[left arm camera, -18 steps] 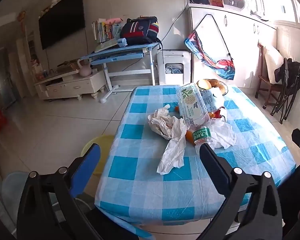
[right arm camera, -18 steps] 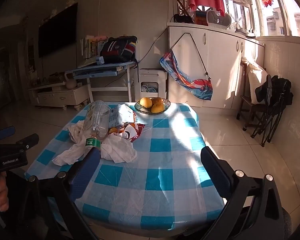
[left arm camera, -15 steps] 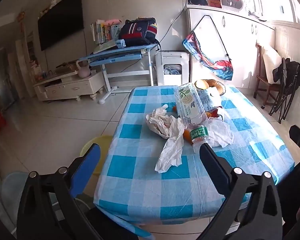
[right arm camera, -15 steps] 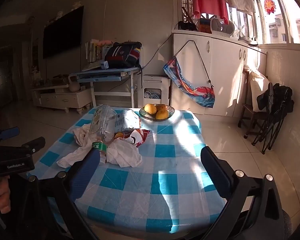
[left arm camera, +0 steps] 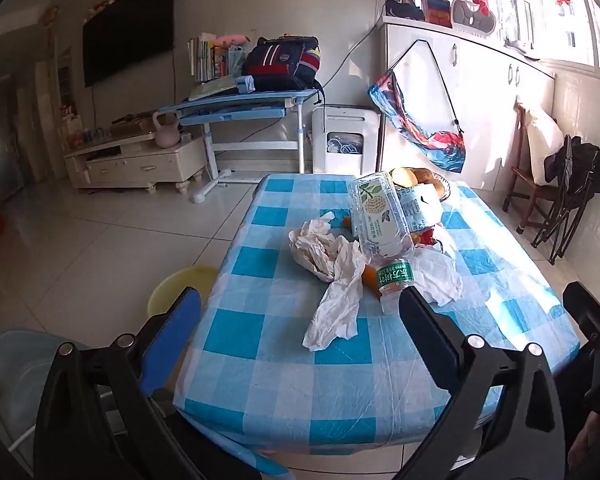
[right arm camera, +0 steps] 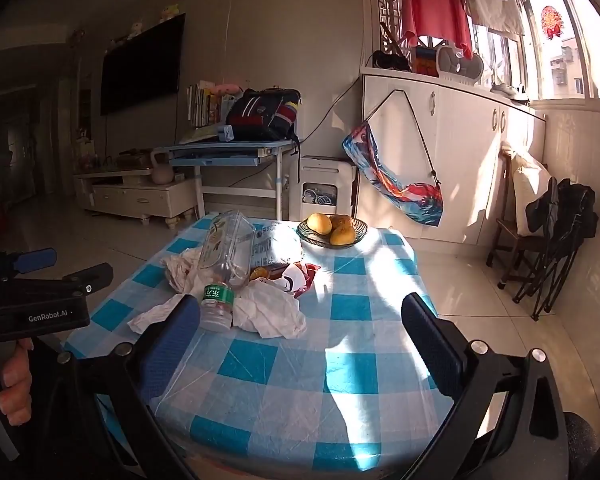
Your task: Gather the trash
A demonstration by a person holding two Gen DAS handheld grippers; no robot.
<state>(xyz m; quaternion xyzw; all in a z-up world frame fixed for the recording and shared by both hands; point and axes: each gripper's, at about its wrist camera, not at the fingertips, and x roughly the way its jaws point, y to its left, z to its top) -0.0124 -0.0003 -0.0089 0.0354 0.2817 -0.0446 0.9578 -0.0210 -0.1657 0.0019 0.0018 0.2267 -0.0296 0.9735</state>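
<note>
Worktop (left arm camera: pixel 260 380), blue check cloth. Your left gripper (left arm camera: pixel 300 320): jaws wide, empty. Tissues (left arm camera: pixel 332 280) at 12 o'clock of it. Bottle (left arm camera: pixel 380 224) lying at 1 o'clock, cap toward you. Wrapper (right arm camera: pixel 300 276) beside it. Your right gripper (right arm camera: pixel 300 320): jaws wide, empty. Step: approach, nothing collected yet. Next, likely: reach in and close on one piece.

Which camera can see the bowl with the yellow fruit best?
The right wrist view: the fruit bowl shows whole there, beyond the trash, with nothing in front. In the left wrist view the plastic bottle hides most of the bowl.
</note>
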